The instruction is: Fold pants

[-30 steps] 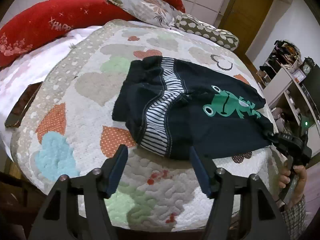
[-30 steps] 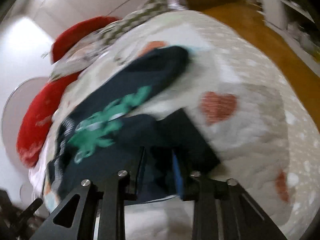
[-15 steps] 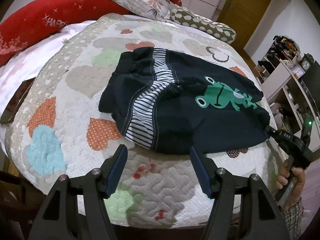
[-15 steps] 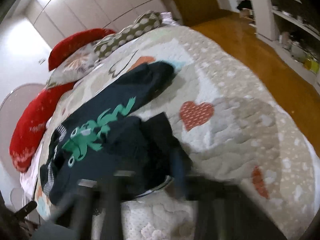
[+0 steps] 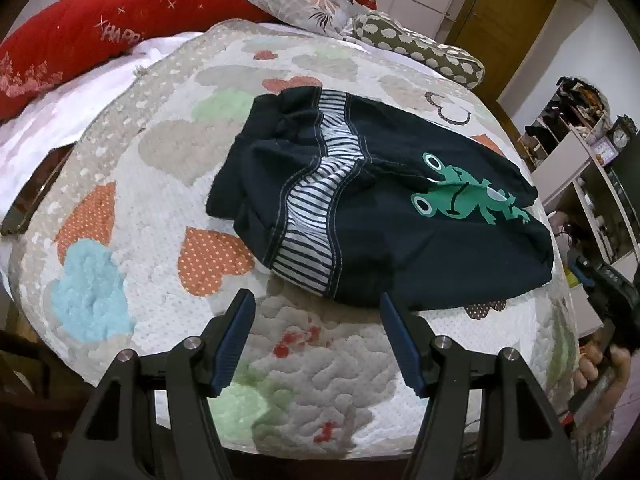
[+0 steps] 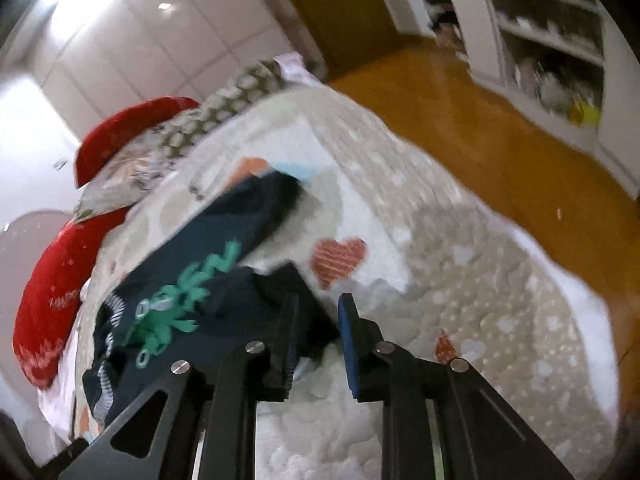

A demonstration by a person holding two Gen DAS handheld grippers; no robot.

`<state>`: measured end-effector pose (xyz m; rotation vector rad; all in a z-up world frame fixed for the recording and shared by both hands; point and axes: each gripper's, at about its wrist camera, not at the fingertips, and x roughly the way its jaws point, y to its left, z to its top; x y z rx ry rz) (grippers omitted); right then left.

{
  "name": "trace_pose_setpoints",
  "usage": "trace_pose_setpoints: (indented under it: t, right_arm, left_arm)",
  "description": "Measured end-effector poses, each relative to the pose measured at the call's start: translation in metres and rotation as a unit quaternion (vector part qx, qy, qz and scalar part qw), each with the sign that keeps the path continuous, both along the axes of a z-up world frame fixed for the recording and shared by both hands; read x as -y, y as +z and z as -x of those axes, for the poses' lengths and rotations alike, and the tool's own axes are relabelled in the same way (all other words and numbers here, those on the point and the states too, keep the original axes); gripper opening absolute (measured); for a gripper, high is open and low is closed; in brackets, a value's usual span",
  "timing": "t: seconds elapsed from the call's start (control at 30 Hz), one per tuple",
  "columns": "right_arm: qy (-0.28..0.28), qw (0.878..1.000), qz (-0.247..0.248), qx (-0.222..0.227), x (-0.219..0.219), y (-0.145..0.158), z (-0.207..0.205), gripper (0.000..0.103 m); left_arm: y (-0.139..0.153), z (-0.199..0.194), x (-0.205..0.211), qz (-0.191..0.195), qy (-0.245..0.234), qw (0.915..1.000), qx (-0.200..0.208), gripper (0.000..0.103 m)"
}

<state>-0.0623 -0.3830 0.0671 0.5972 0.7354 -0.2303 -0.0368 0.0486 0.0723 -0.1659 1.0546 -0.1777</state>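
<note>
**Dark frog-print pants lie on the quilted bed ahead of both tools**

Ahead of my left tool point(image 5: 316, 320), whose blue-padded fingers stand wide apart with nothing between them, the pants point(image 5: 384, 216) lie rumpled: soft dark navy knit, a striped white-and-navy band across them, a green frog print point(image 5: 464, 200) towards the right. They rest on a puffy quilt point(image 5: 160, 208) stitched in pebbly texture, patched with dotted orange, blue and green hearts. Beyond it sit a long red cushion point(image 5: 92, 36), a floral pillow point(image 5: 296, 0) and a spotted one point(image 5: 416, 48).

My right tool point(image 6: 318, 320) is blurred; its fingers show a narrow gap, dark cloth just at the left finger. Polished wooden floor point(image 6: 480, 128) and white shelving point(image 6: 552, 36) lie right of it.
</note>
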Motion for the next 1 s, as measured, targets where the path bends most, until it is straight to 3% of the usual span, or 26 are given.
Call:
trace_pose_setpoints:
  t: [0.07, 0.13, 0.27, 0.33, 0.37, 0.43, 0.5, 0.57, 0.7, 0.87, 1.0]
  right_arm:
    - [0.039, 0.999, 0.008, 0.014, -0.018, 0.01, -0.002, 0.025]
    - [0.096, 0.995, 0.0, 0.011, -0.042, 0.01, -0.014, 0.04]
    - [0.161, 0.986, -0.012, -0.039, -0.079, -0.019, -0.043, 0.041]
    - [0.167, 0.983, -0.015, -0.071, -0.088, -0.039, -0.054, 0.044]
    - [0.164, 0.984, -0.015, -0.067, -0.088, -0.043, -0.054, 0.045]
    - [0.161, 0.986, -0.029, -0.035, -0.088, -0.044, -0.047, 0.063]
    - [0.166, 0.985, -0.048, -0.018, -0.087, -0.046, -0.044, 0.073]
    - [0.174, 0.983, -0.049, -0.014, -0.09, -0.047, -0.045, 0.077]
    - [0.216, 0.976, -0.012, -0.027, -0.113, -0.045, -0.053, 0.102]
    - [0.205, 0.974, 0.072, -0.056, -0.14, -0.047, -0.056, 0.102]
    - [0.214, 0.962, 0.146, -0.081, -0.157, -0.051, -0.056, 0.102]
  left_arm:
    - [-0.003, 0.0, 0.002, 0.0, -0.002, 1.0, -0.004, 0.064]
    - [-0.005, 0.002, 0.004, -0.004, -0.005, 1.0, -0.007, 0.064]
    - [-0.002, 0.004, -0.001, -0.021, 0.003, 0.9998, 0.004, 0.067]
    - [0.001, 0.006, -0.009, -0.03, 0.018, 0.9993, 0.016, 0.071]
    - [0.002, 0.006, -0.011, -0.041, 0.026, 0.9986, 0.023, 0.071]
    - [0.002, 0.006, -0.015, -0.06, 0.036, 0.9971, 0.03, 0.072]
    - [0.002, 0.005, -0.017, -0.068, 0.042, 0.9962, 0.036, 0.072]
    - [0.001, 0.006, -0.017, -0.073, 0.04, 0.9957, 0.04, 0.072]
    - [0.001, 0.006, -0.019, -0.083, 0.034, 0.9948, 0.047, 0.072]
    - [-0.001, 0.006, -0.029, -0.078, 0.042, 0.9951, 0.045, 0.072]
    - [-0.001, 0.007, -0.034, -0.078, 0.049, 0.9948, 0.044, 0.072]
